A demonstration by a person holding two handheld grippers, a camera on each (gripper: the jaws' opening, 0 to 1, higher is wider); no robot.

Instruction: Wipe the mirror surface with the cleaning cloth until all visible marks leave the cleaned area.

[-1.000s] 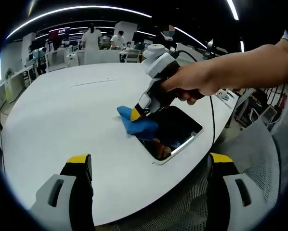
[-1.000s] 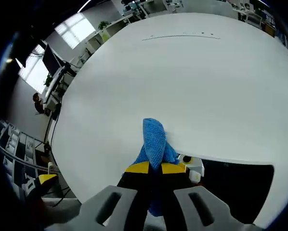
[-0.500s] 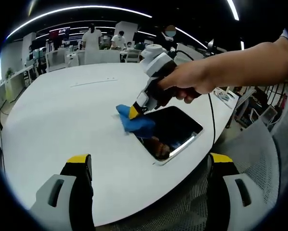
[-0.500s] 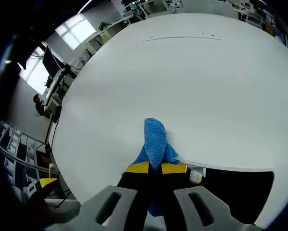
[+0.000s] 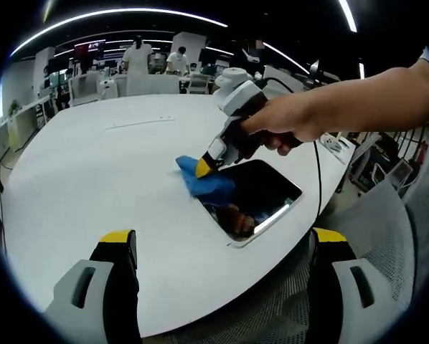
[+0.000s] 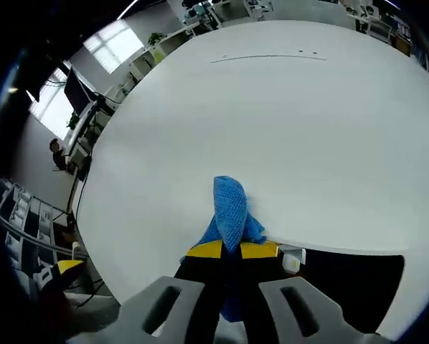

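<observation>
In the left gripper view, the left gripper (image 5: 218,244) hung above the white table (image 5: 92,165) with its jaws wide apart and nothing between them. Ahead, a hand (image 5: 290,125) held the right gripper (image 5: 202,168), pressing a blue cleaning cloth (image 5: 211,186) onto the near-left corner of the dark mirror (image 5: 261,197), which lay flat by the table edge. In the right gripper view, the right gripper (image 6: 232,250) was clamped on the cleaning cloth (image 6: 230,208), just beside the mirror (image 6: 351,276).
</observation>
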